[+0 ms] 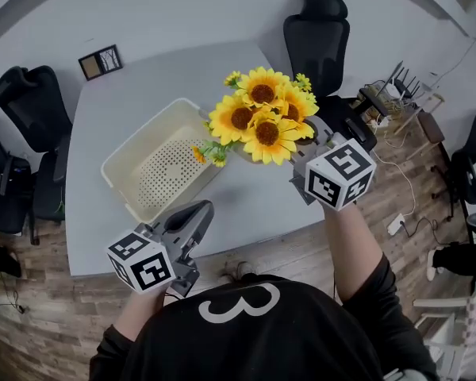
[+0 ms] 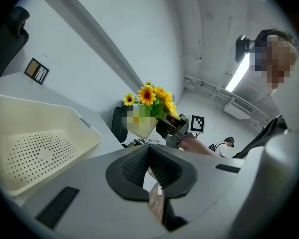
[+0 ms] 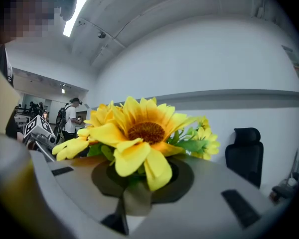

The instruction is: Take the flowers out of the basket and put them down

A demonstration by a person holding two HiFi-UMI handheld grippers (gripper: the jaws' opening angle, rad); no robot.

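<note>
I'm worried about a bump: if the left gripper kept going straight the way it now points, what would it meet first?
Probably the flowers held in the right gripper. The basket lies off to the left of that line. Depth is unclear, so this is a guess.

Yellow flowers [image 1: 262,119], cream perforated basket [image 1: 140,151]

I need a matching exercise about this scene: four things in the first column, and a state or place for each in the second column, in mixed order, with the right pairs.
1. bunch of yellow artificial sunflowers
2. cream perforated plastic basket
3. left gripper
4. right gripper

A. jaws together, nothing between them
B. on the grey table, nothing inside
C. jaws closed on the flowers
D. gripped and held up, outside the basket

Pairs: 1-D, 2-B, 3-A, 4-C
</note>
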